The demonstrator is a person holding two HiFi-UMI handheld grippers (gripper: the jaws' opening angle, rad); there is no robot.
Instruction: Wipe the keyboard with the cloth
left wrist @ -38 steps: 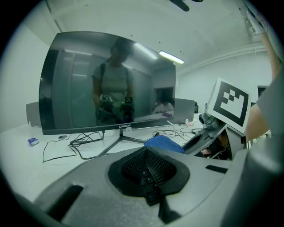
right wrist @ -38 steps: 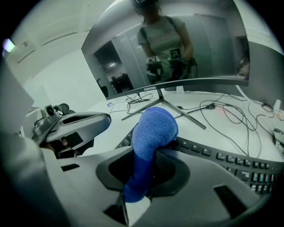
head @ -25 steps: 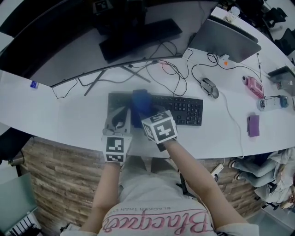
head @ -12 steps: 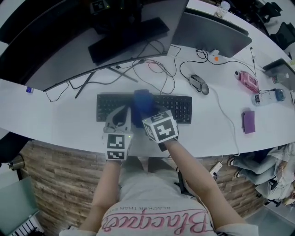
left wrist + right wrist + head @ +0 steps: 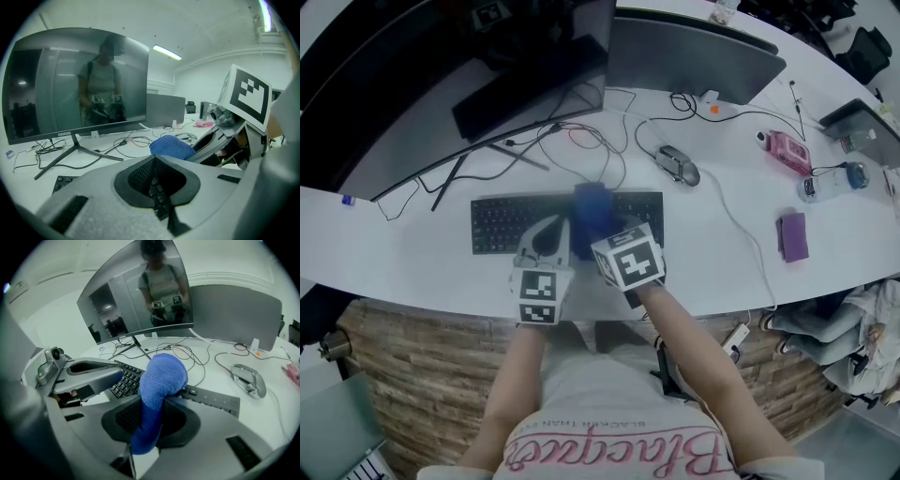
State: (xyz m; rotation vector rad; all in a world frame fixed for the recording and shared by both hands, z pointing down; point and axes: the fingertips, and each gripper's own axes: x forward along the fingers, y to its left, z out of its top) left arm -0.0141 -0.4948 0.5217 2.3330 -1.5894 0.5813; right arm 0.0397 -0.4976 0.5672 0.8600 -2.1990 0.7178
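Note:
A black keyboard (image 5: 502, 223) lies along the white desk (image 5: 394, 253). My right gripper (image 5: 602, 228) is shut on a blue cloth (image 5: 591, 211), which bulges out past the jaws and presses on the keys right of the keyboard's middle. In the right gripper view the cloth (image 5: 159, 376) runs up from the right gripper (image 5: 149, 420) onto the keyboard (image 5: 123, 380). My left gripper (image 5: 547, 232) sits just left of it over the keys, shut with nothing held. From the left gripper (image 5: 153, 163) the cloth (image 5: 171, 146) shows just ahead.
A curved monitor (image 5: 441, 84) on a stand and loose cables (image 5: 581, 141) lie behind the keyboard. A mouse (image 5: 677, 165) sits to the right rear. Farther right are a pink item (image 5: 786, 150), a purple item (image 5: 792, 234) and a second screen (image 5: 694, 56).
Both grippers and the cloth have slid to the right along the keyboard, from its left third to right of its middle. The head view has followed them.

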